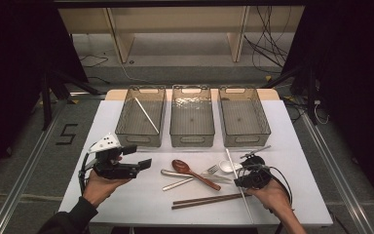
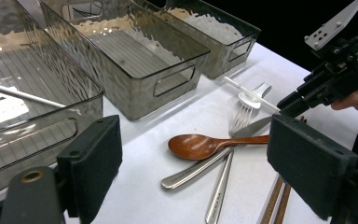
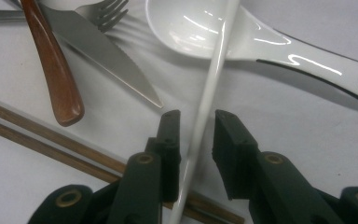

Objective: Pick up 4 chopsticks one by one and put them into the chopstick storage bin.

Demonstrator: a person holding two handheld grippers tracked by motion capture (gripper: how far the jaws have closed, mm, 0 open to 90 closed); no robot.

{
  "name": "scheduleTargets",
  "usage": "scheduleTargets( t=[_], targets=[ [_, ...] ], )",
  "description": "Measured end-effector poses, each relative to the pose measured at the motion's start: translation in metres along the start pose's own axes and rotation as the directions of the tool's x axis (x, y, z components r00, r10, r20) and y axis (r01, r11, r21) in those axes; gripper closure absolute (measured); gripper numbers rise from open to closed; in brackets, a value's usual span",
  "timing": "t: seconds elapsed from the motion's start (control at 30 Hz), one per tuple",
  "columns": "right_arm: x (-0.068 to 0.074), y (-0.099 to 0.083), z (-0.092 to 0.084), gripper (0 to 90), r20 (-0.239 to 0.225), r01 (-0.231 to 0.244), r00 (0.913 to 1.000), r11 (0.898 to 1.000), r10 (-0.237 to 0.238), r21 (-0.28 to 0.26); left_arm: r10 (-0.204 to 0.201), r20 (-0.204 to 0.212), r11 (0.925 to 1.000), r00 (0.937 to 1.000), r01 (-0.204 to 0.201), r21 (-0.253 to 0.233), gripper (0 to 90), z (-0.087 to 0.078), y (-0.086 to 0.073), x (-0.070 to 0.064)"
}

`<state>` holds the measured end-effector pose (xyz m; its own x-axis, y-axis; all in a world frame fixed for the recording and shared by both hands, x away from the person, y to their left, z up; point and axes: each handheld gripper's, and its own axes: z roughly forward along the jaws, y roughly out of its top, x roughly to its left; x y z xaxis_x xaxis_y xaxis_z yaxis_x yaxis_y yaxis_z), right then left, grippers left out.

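The right gripper (image 3: 196, 135) is set with its jaws parted around a white chopstick (image 3: 209, 93), a gap seen on each side of the stick, near the table's front edge. The left gripper (image 1: 141, 158) is held wide open above the table's left edge, gripping nothing.

Three smoked plastic bins (image 1: 192, 117) are lined along the table's (image 1: 282, 195) back edge; a second white chopstick (image 1: 146, 115) leans in the left one. Counted at the front: one wooden spoon (image 1: 194, 173), one white ceramic spoon (image 3: 261, 39), one fork (image 2: 244, 114), one table knife (image 3: 102, 53), two brown chopsticks (image 1: 207, 200). One further steel handle (image 2: 219, 191) is partly covered; its head cannot be made out.
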<state>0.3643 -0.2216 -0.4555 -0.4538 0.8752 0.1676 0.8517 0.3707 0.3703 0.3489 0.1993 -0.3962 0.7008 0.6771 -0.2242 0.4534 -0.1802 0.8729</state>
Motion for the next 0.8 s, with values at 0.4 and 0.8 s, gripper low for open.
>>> scheduleTargets(
  t=[0.4, 0.8],
  targets=[
    [0.0038, -0.0025, 0.0033, 77.6, 0.018, 0.010, 0.9998, 0.999, -0.011, 0.052, 0.006, 0.007, 1.0000, 1.0000, -0.006, 0.005, 17.5, 0.0005, -0.0004, -0.0012],
    [0.0024, -0.0013, 0.0034, 84.6, 0.039, -0.012, 0.9992, 0.999, 0.010, 0.051, 0.012, 0.012, 0.9998, 0.9998, -0.013, 0.012, 17.5, 0.0011, -0.0005, -0.0021]
  ],
)
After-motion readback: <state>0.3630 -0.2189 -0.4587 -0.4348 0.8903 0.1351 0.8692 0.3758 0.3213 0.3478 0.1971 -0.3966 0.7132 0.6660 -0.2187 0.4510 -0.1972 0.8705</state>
